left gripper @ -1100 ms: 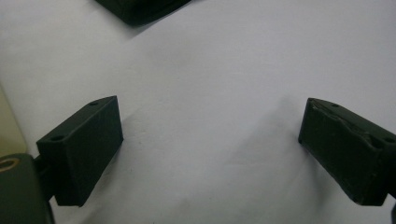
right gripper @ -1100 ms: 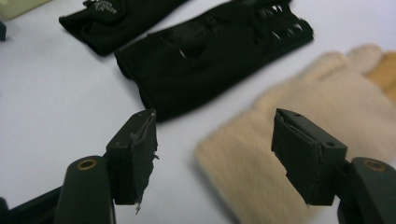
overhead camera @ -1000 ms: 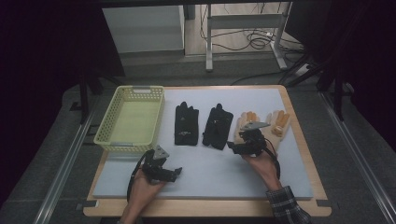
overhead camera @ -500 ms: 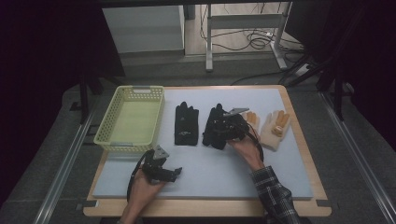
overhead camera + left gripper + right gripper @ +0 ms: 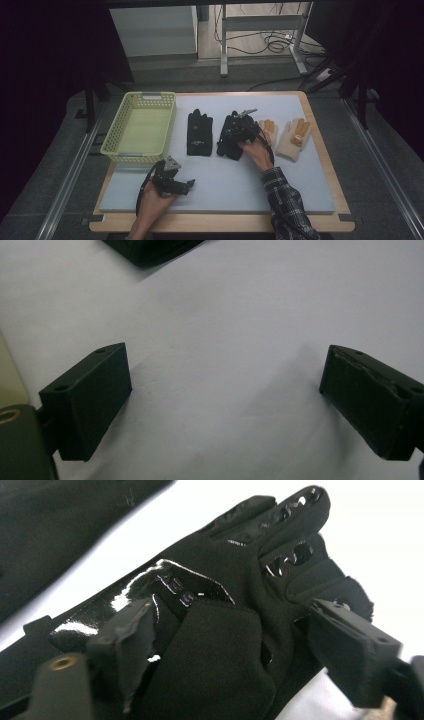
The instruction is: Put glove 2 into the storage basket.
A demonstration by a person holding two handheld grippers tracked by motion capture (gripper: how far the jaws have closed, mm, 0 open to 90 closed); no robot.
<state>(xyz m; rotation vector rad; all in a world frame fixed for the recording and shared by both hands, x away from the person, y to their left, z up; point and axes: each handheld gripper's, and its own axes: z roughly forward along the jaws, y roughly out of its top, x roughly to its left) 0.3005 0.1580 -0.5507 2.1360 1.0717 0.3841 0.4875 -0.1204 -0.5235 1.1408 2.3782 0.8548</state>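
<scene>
While the right gripper (image 5: 239, 131) has its jaws spread around the black glove (image 5: 235, 630) on the mat (image 5: 300, 190), nothing's in the basket (image 5: 116, 145) yet, and the left gripper (image 5: 176, 183) sits wide apart near the front edge.

High view overhead, facing forward; claw views close (both share mat (image 5: 225, 170)).
</scene>
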